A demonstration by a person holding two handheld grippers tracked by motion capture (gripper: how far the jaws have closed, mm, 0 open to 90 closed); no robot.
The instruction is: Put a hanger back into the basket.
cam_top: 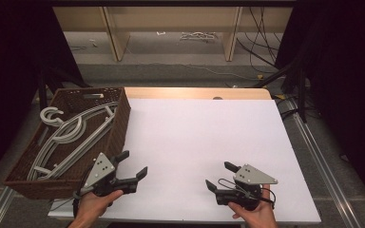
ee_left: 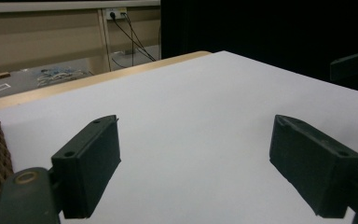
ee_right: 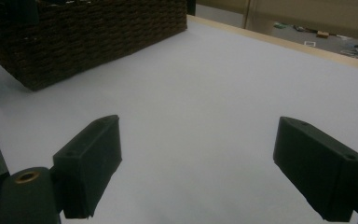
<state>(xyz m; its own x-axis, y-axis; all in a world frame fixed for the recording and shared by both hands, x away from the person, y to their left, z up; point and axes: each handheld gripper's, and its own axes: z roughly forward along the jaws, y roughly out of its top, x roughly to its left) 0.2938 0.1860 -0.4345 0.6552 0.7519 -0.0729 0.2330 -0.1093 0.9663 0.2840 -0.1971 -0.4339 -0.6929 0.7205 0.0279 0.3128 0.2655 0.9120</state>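
A brown wicker basket (cam_top: pixel 119 124) stands at the table's left edge and holds several grey plastic hangers (cam_top: pixel 71 134). My left gripper (cam_top: pixel 133 164) is open just right of the basket's near corner, held low over the white tabletop (cam_top: pixel 195 142), nothing between its jaws. In the left gripper view the left gripper (ee_left: pixel 196 158) spans bare white surface. My right gripper (cam_top: pixel 221 175) is open near the front edge, pointing left. In the right gripper view the right gripper (ee_right: pixel 198 163) faces the basket (ee_right: pixel 98 32) across the white top.
Wooden shelf uprights (cam_top: pixel 114 33) and loose cables (cam_top: pixel 261 42) lie on the floor beyond the table's far edge. Black curtains flank both sides. A metal rail (cam_top: pixel 323 156) runs along the table's right.
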